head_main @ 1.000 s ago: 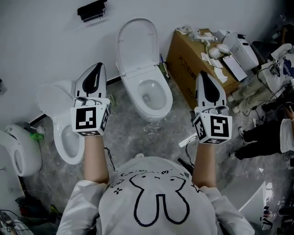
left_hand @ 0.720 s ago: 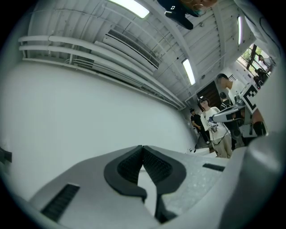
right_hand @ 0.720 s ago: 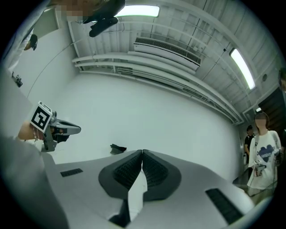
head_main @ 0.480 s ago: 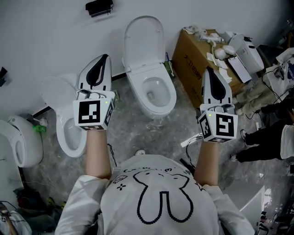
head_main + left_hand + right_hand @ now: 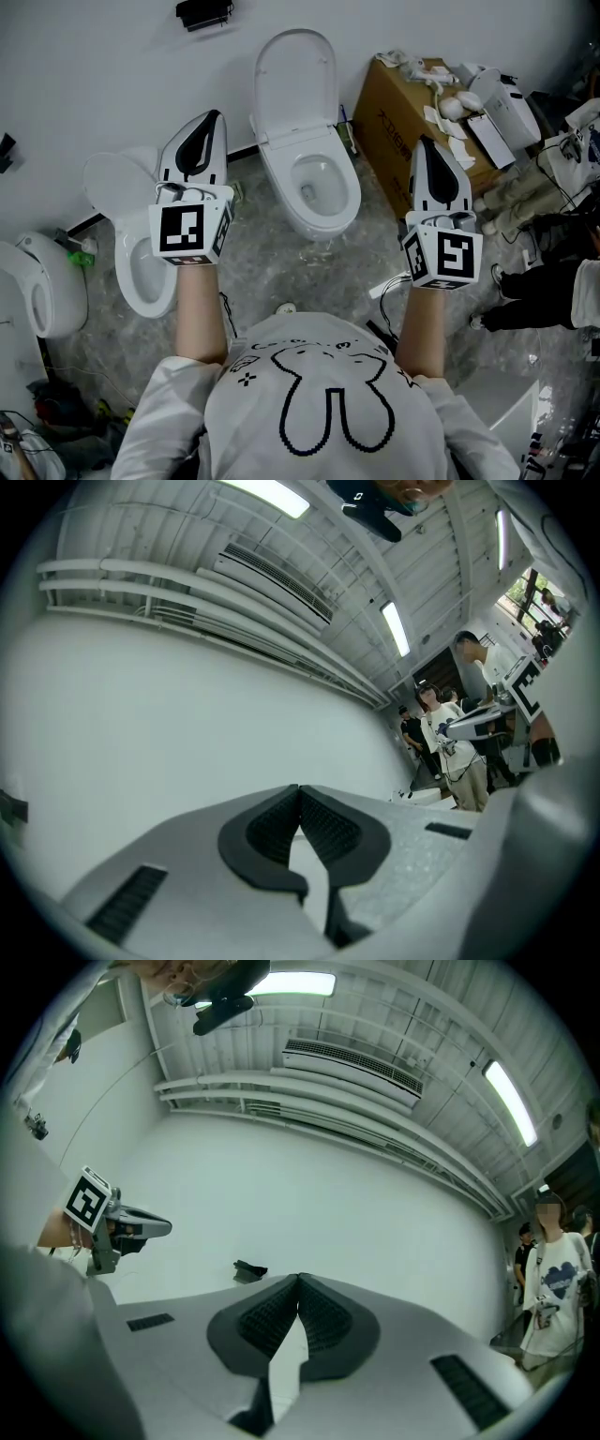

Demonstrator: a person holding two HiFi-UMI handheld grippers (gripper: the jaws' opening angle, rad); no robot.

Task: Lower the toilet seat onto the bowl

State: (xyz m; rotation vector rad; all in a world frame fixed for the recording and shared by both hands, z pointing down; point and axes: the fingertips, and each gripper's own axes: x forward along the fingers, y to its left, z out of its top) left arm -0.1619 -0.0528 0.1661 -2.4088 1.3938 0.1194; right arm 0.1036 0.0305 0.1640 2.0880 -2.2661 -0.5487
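- Nearest us, our left gripper (image 5: 212, 120) hangs in the air to the left of the toilet bowl (image 5: 319, 187). Its jaws are pressed together on nothing, and its own view shows only bare wall (image 5: 187, 714) past the tips.
- Our right gripper (image 5: 425, 143) hangs to the right of the bowl, near the cardboard box (image 5: 398, 112), with its jaws likewise closed and empty.
- Left of the bowl stands a second toilet (image 5: 131, 272) with its own lid up; we leave it alone.
- Between the grippers the bowl is uncovered, so we judge the lowering not yet begun.
- Behind the bowl the toilet seat (image 5: 293, 80) stands upright against the wall. We cannot tell seat from lid here.
- To do this well, we would bring one gripper over the bowl to the seat's top edge. There we would hook the tips behind the rim and tip it gently forward.
- We should keep contact all the way down so the seat does not slam onto the bowl. If the lid is a separate leaf, we take only the seat.
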